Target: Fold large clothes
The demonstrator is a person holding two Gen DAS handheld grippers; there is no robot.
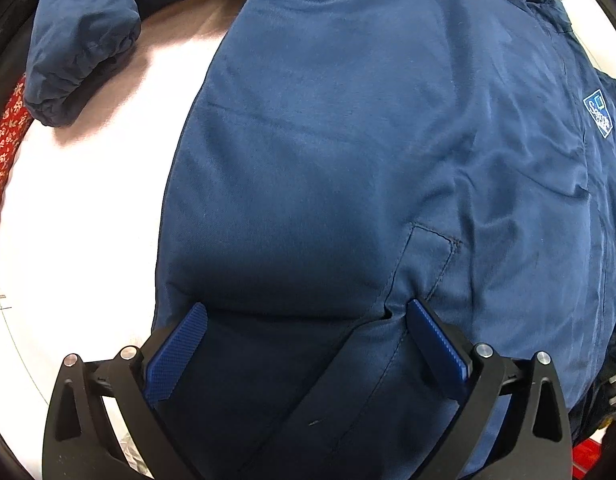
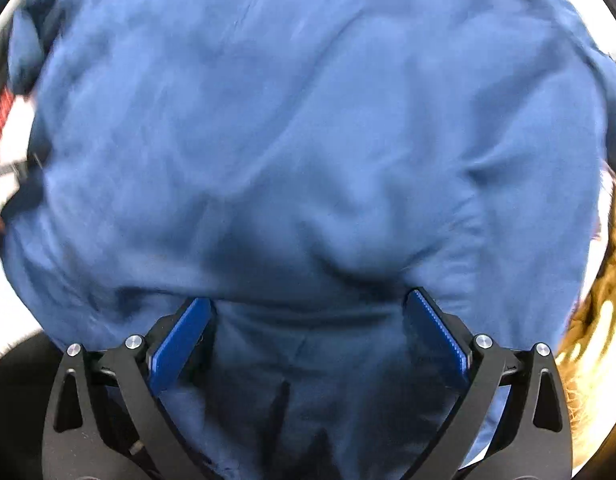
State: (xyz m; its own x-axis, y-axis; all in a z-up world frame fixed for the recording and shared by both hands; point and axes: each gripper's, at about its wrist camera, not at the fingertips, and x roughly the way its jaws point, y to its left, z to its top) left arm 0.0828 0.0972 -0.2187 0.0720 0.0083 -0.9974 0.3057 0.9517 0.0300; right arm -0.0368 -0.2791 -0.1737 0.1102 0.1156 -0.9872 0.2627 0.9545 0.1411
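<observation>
A large navy blue jacket (image 1: 348, 140) lies spread on a white table (image 1: 87, 220). Its sleeve (image 1: 79, 40) with a gathered cuff lies at the upper left, a logo patch (image 1: 598, 114) shows at the right, and a stitched pocket flap (image 1: 428, 248) sits near the right fingertip. My left gripper (image 1: 308, 308) points down over the jacket's lower part, jaws wide open, with fabric under them but not pinched. In the blurred right wrist view the jacket (image 2: 308, 120) fills the frame, and my right gripper (image 2: 308, 298) hangs open just above the cloth.
A red patterned cloth (image 1: 3, 152) lies at the table's left edge. Brown fur trim (image 2: 600, 300) shows at the right of the jacket. Bare white table (image 2: 7, 308) shows at the left. Something red (image 1: 586, 456) sits at the bottom right.
</observation>
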